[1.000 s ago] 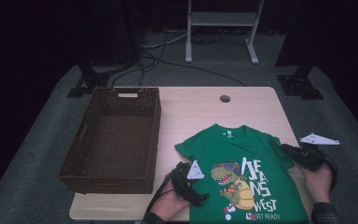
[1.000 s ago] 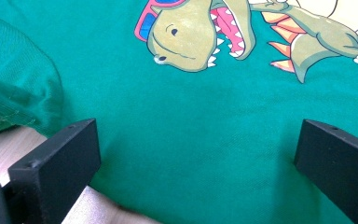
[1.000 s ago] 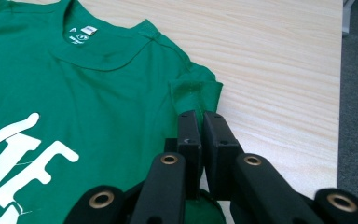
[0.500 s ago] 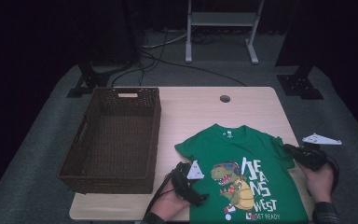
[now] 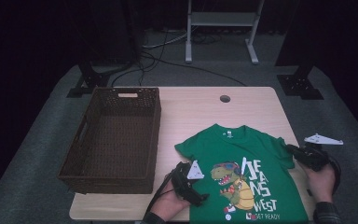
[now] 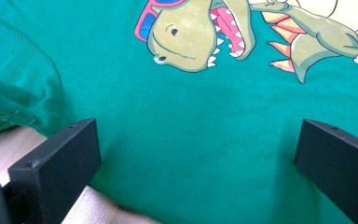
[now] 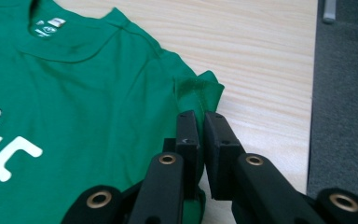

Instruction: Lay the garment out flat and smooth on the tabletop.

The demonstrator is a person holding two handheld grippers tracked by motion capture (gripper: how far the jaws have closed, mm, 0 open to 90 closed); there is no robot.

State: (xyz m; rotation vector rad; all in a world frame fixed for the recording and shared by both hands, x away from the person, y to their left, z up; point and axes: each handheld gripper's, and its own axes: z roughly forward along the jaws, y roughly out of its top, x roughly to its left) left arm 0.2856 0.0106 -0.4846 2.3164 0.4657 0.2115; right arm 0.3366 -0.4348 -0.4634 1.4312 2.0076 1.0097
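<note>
A green T-shirt (image 5: 247,172) with a dinosaur print (image 6: 200,37) lies spread face up on the near right part of the wooden table (image 5: 196,105), its hem at the near edge and its collar pointing toward the far edge.

At the near edge, the left gripper (image 5: 200,198) sits over the shirt's lower left side, held in the person's left hand (image 5: 172,205). In the left gripper view its two black jaws stand wide apart with flat green cloth between them, the pads not pressing on it; a strip of bare table shows under the shirt's edge at the lower left.

Toward the right edge of the table, the right gripper (image 5: 292,150) meets the shirt's right sleeve (image 7: 198,91), with the right hand (image 5: 321,179) behind it. In the right gripper view its jaws are drawn nearly together, and green fabric from the sleeve's lower seam seems to be pinched between them, though the contact itself is partly hidden by the jaws. The sleeve's cuff is folded up just beyond the fingertips.

A dark brown wicker basket (image 5: 88,144) stands along the left edge of the table, well apart from the shirt. A round cable hole (image 5: 224,98) sits near the far edge. Beyond the table, a white metal stand (image 5: 221,23) rises from the grey carpet.
</note>
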